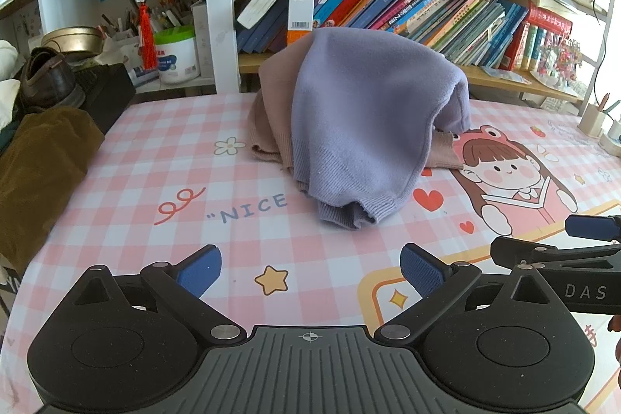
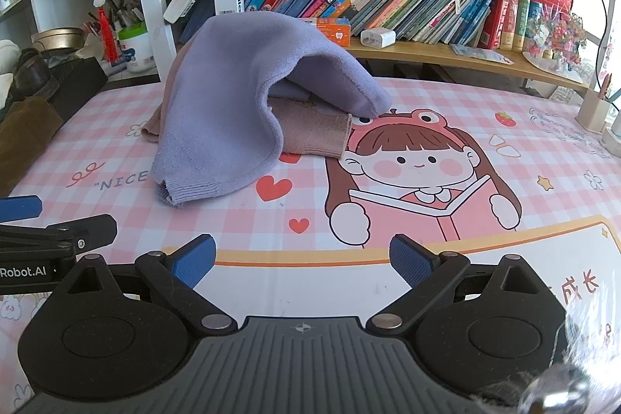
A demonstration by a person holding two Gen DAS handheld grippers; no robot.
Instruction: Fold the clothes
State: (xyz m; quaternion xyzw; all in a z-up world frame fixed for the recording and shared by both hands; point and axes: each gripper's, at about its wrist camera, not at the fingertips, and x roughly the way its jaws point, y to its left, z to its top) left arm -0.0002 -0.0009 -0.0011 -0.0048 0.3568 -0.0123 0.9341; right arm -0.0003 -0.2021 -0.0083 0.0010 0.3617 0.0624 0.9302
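Observation:
A lilac knit sweater (image 1: 361, 119) lies heaped at the back of the table, draped over a tan knit garment (image 1: 271, 111). Both show in the right wrist view too, lilac (image 2: 233, 96) over tan (image 2: 314, 134). My left gripper (image 1: 310, 270) is open and empty, low over the pink checked tablecloth (image 1: 155, 158), well in front of the heap. My right gripper (image 2: 302, 262) is open and empty, also in front of the heap and to its right. Each gripper shows at the edge of the other's view.
A bookshelf with slanted books (image 1: 407, 2) stands behind the table. A brown corduroy cloth (image 1: 35, 173), a black box (image 1: 104, 92) and a brown shoe (image 1: 46, 76) lie at the left edge. A pen holder (image 2: 594, 111) stands at the far right.

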